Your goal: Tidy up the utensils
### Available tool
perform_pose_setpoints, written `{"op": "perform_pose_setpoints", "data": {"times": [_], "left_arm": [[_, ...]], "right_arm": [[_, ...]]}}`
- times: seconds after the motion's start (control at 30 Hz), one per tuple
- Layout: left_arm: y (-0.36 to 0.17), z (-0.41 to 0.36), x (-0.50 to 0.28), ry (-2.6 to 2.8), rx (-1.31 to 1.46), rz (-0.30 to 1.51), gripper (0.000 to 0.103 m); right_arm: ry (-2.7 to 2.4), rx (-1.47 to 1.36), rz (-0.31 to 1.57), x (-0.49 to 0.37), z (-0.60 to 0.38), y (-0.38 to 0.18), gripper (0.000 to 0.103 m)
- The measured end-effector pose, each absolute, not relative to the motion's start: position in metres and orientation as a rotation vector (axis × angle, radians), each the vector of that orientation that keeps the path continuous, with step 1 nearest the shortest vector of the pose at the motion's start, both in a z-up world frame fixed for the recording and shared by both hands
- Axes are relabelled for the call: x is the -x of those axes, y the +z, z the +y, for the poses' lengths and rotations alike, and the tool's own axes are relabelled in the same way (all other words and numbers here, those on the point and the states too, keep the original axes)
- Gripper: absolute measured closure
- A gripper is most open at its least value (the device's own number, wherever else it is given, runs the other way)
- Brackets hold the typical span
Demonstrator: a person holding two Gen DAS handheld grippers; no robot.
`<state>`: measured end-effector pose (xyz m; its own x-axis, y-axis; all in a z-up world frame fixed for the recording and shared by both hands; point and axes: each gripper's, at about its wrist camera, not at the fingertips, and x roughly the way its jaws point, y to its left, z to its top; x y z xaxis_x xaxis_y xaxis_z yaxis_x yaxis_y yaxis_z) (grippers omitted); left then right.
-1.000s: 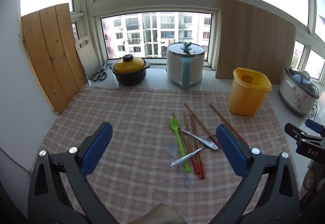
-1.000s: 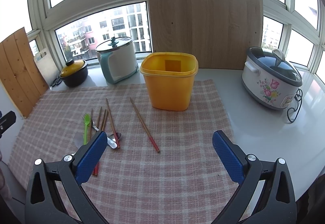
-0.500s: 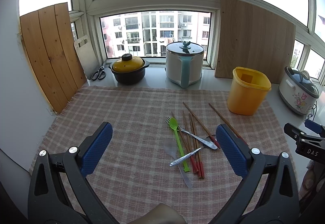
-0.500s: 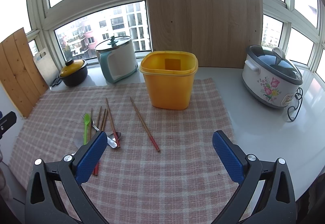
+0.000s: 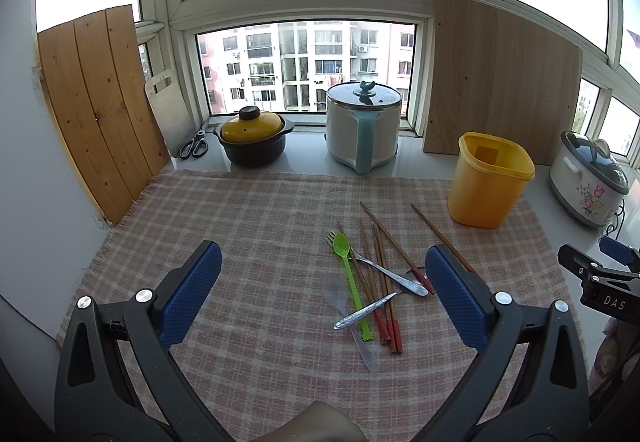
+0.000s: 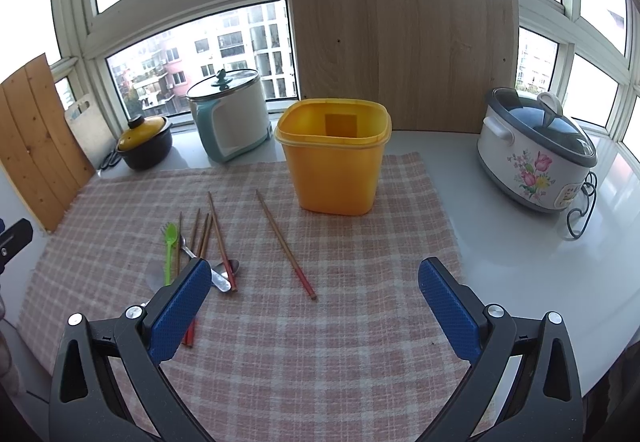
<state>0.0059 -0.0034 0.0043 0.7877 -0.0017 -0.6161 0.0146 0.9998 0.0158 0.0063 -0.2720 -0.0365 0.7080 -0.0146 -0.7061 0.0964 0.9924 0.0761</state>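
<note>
Utensils (image 5: 372, 282) lie in a loose pile mid-cloth (image 5: 240, 209), long axes mostly running fwd/away, tips toward the bin (image 6: 334, 157). One chopstick (image 6: 285, 244) lies apart, angled, straight ahead of the right gripper (image 6: 314, 304). Pile sits fwd-right of the left gripper (image 5: 322, 290), so prob. left is nearer it. Both claws spread wide, empty, above the cloth. Bin stands upright, empty as far as visible, beyond the sticks.

Utensils (image 5: 372, 278) heaped beside yellow bin (image 5: 486, 181)
</note>
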Motion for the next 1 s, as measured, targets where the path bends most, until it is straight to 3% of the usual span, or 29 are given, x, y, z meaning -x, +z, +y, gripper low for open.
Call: {"op": "perform_pose_setpoints", "data": {"times": [1.0], "left_arm": [[-0.035, 0.005, -0.024, 0.007, -0.011, 0.761, 0.0]], "right_arm": [[-0.069, -0.098, 0.831, -0.025, -0.277, -0.052, 0.0]]}}
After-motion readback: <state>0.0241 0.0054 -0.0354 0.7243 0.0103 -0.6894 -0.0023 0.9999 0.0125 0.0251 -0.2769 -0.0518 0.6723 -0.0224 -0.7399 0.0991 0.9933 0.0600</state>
